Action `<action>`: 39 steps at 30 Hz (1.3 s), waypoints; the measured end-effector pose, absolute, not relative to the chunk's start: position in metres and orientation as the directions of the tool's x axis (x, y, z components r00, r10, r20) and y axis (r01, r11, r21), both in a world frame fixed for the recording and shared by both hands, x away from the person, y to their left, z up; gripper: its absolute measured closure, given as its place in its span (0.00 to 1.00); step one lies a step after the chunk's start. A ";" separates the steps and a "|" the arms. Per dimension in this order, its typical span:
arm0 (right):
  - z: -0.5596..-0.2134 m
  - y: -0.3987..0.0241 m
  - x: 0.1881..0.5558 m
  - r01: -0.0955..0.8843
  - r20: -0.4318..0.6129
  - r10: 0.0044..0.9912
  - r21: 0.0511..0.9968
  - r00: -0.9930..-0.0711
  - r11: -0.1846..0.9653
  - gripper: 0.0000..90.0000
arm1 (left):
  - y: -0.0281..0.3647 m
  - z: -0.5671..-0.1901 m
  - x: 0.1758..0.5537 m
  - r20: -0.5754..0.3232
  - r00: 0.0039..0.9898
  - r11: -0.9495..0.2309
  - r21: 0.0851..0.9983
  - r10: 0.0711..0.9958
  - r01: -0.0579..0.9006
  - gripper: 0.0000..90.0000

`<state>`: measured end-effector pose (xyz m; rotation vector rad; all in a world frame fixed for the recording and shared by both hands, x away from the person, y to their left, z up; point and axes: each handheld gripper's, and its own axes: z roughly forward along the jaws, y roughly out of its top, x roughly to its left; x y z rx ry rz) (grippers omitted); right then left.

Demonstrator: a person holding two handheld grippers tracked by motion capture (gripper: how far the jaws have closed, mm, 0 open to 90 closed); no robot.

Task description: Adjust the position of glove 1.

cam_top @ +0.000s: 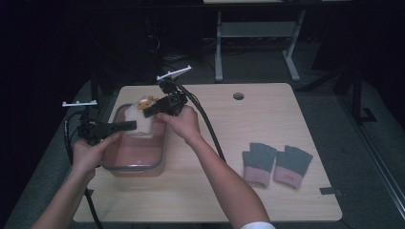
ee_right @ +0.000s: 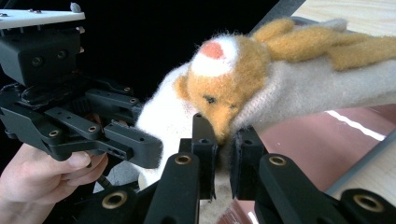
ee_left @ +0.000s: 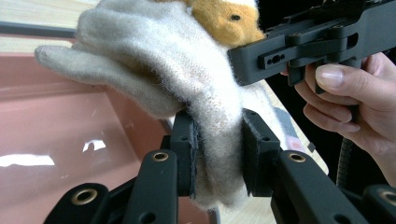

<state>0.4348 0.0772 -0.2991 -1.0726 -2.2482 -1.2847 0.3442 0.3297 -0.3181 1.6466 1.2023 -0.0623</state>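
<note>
A cream woolly mitten with an orange plush animal face hangs in the air just above the pink, clear-walled rectangular tub, held at both ends by the two tongs. In the high view its long axis runs roughly from the tub's near left side towards the tub's far right corner, with the animal face at the far end, over the tub's far rim. The mitten's fingertip end with the thumb droops towards the tub's inside in the left gripper view.

The left gripper is closed on the mitten's cream cuff part: the wool is pinched flat between its two black pads, and the mitten rises up and away from those jaws. The right gripper is closed on the mitten just under the animal's snout, so the face sits right above its jaws and the orange ears trail off beyond it.

A pair of grey fingerless gloves with pink cuffs lies well to the right of the tub, flat on the pale wooden table.
</note>
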 end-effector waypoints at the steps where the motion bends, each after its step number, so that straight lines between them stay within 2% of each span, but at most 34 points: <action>1: -0.301 0.079 0.435 0.750 0.609 0.445 0.585 -0.657 0.307 0.92 | 0.331 -0.319 0.344 -0.563 0.490 0.054 0.691 0.665 0.721 0.77; 23: -0.327 0.105 0.443 0.771 0.637 0.435 0.546 -0.636 0.328 0.92 | 0.351 -0.340 0.346 -0.580 0.434 0.077 0.654 0.690 0.752 0.78; 39: -0.365 0.116 0.449 0.801 0.660 0.454 0.482 -0.599 0.356 0.91 | 0.357 -0.371 0.350 -0.596 0.381 0.057 0.585 0.707 0.809 0.78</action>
